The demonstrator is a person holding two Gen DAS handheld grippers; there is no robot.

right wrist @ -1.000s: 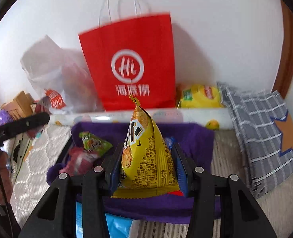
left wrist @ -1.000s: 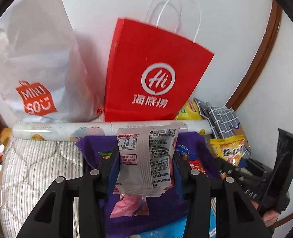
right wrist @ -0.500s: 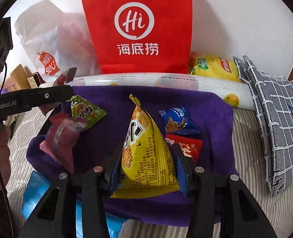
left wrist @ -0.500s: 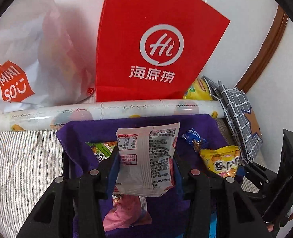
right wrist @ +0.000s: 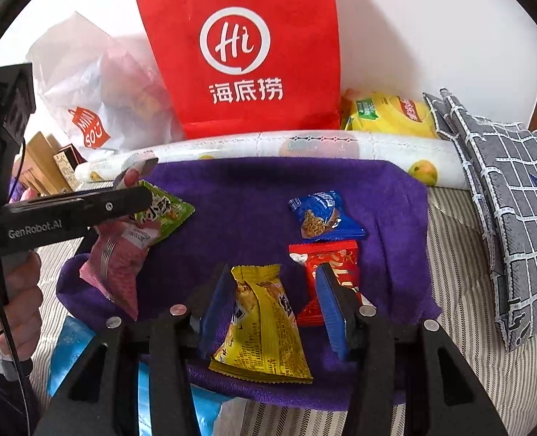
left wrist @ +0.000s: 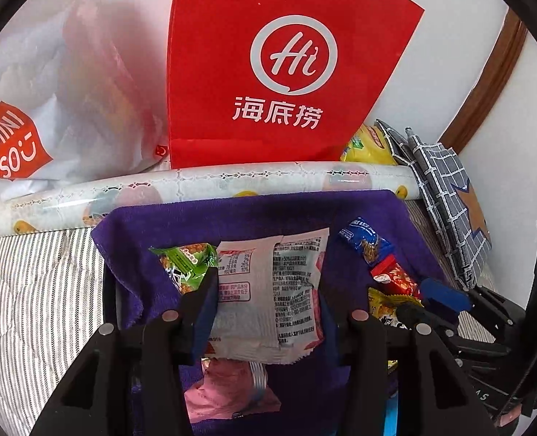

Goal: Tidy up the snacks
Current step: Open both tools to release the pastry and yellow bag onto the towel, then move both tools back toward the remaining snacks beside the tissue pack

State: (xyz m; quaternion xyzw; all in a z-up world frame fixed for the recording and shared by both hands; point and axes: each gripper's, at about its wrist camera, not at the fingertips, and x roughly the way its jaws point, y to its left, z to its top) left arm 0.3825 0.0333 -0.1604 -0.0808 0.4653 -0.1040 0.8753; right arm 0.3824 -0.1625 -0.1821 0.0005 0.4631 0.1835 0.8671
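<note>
- The white snack packet is gripped between the pads of the left tongs, printed back towards the camera, long axis upright, above the purple towel.
- In the right wrist view, the yellow snack packet is seen between the right tongs, whose jaws have just been opening; the right pad stands clear of it, while contact at the left pad cannot be told.
- The yellow packet lies on the towel, long axis running away from the camera, narrow crimped end pointing towards the red paper bag.
- A blue packet, a red packet, a green packet and a pink packet are spread on the towel.
- The towel is laid over a striped bed.
</note>
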